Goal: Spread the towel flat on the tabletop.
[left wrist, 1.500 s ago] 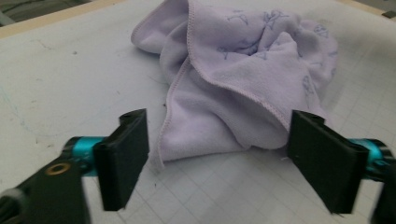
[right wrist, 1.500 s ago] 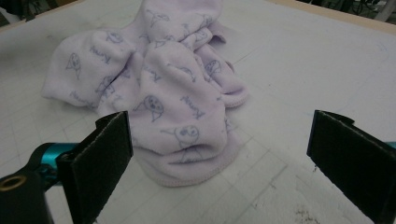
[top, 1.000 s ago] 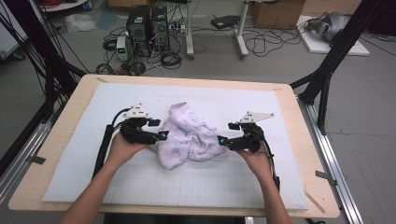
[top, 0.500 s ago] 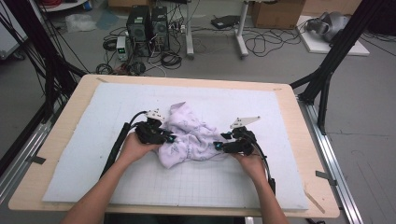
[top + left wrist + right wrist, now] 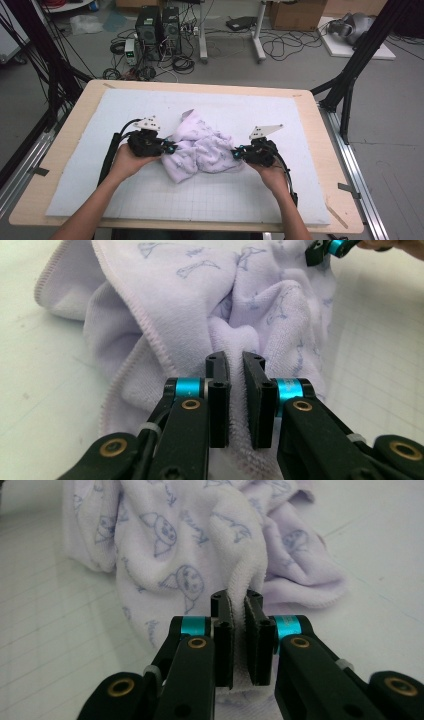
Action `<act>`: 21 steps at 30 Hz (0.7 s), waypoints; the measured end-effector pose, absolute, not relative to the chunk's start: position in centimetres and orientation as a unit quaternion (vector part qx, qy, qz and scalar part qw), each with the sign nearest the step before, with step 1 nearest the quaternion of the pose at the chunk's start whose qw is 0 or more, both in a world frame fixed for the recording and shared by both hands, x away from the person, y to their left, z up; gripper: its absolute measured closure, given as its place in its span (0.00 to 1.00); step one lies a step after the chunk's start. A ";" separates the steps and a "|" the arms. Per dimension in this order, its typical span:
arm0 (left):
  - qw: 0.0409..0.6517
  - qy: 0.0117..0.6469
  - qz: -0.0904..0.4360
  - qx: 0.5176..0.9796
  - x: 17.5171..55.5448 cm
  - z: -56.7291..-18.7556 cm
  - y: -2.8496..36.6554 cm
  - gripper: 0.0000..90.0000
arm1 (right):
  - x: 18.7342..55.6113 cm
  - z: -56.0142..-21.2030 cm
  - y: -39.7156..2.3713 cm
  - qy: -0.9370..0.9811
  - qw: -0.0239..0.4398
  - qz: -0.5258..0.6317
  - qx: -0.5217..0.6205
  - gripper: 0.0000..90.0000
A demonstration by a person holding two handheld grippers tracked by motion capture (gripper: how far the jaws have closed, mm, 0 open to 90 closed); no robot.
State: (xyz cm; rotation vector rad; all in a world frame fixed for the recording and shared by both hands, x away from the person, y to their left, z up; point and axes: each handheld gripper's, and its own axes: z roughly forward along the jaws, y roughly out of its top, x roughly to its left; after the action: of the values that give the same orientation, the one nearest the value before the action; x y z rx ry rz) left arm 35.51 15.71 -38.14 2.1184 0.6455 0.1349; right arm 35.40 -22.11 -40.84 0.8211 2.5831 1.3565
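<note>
Two grippers: both on my crumpled towel point(image 5: 202, 150), one at each side of it, seen from the high view.
Towel: I see pale lilac terry cloth with small printed figures, bunched in a heap near the middle of the white gridded mat point(image 5: 100, 125), which lies on the wooden table point(image 5: 337, 195).
Left gripper point(image 5: 169, 148): it sits at the heap's left edge, my left hand point(image 5: 131, 161) behind it; its jaws have just been closing, and in the left gripper view point(image 5: 235, 371) they stand nearly together with a fold of the towel pinched between the pads.
Right gripper point(image 5: 236, 153): it sits at the heap's right edge, my right hand point(image 5: 272, 175) behind it; its jaws have just been closing too, and in the right gripper view point(image 5: 237, 605) a rolled, stitched hem of the towel is squeezed in the narrow gap between them.
Towel's lie: most of it rests on the mat; a stitched corner sticks up at the far left of the heap in the high view.
Far gripper: I can make out the right gripper's blue-ringed tip at the top right of the left gripper view, touching the towel's far side.
Cables: a black one trails from each gripper back along my forearms.
Beyond the table: computer towers point(image 5: 159, 25) and loose wires on the floor.
</note>
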 end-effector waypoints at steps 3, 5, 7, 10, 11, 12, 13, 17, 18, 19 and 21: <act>0.453 0.256 0.056 0.852 33.9 -38.0 17.1 0.91 | 34.6 -40.1 -21.8 0.852 0.056 0.454 0.257 0.94; 0.453 0.256 0.061 0.852 32.6 -38.0 18.2 0.91 | 33.0 -39.1 -21.3 0.858 0.054 0.452 0.237 0.94; 0.453 0.257 0.064 0.851 31.1 -38.2 19.4 0.91 | 32.5 -38.9 -21.2 0.860 0.057 0.452 0.229 0.94; 0.450 0.260 0.066 0.852 29.1 -38.6 20.8 0.91 | 30.9 -38.7 -20.7 0.865 0.042 0.451 0.217 0.94; 0.448 0.258 0.065 0.854 28.7 -38.7 21.1 0.91 | 30.3 -38.9 -20.5 0.867 0.036 0.450 0.211 0.94; 0.446 0.259 0.064 0.854 28.1 -38.8 21.5 0.91 | 29.4 -39.3 -20.0 0.870 0.019 0.448 0.204 0.94; 0.444 0.260 0.061 0.855 27.6 -39.1 21.8 0.91 | 28.9 -39.7 -19.6 0.874 0.014 0.444 0.200 0.94; 0.438 0.263 0.051 0.858 26.6 -40.3 22.2 0.89 | 27.9 -41.4 -18.3 0.899 0.000 0.399 0.180 0.80; 0.437 0.262 0.049 0.859 26.6 -40.4 22.2 0.89 | 27.9 -41.4 -18.3 0.899 0.000 0.399 0.180 0.80; 0.440 0.266 0.049 0.856 26.7 -40.5 22.2 0.86 | 28.1 -41.8 -18.3 0.901 -0.010 0.395 0.179 0.75; 0.448 0.267 0.051 0.852 26.9 -40.2 22.3 0.72 | 28.3 -41.6 -18.6 0.893 -0.013 0.408 0.187 0.64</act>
State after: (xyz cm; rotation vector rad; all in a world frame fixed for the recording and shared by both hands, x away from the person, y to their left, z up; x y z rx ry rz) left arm 26.92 22.30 -40.20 2.1078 0.6614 0.1273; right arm 28.28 -18.57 -41.61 0.5935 2.8306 1.2942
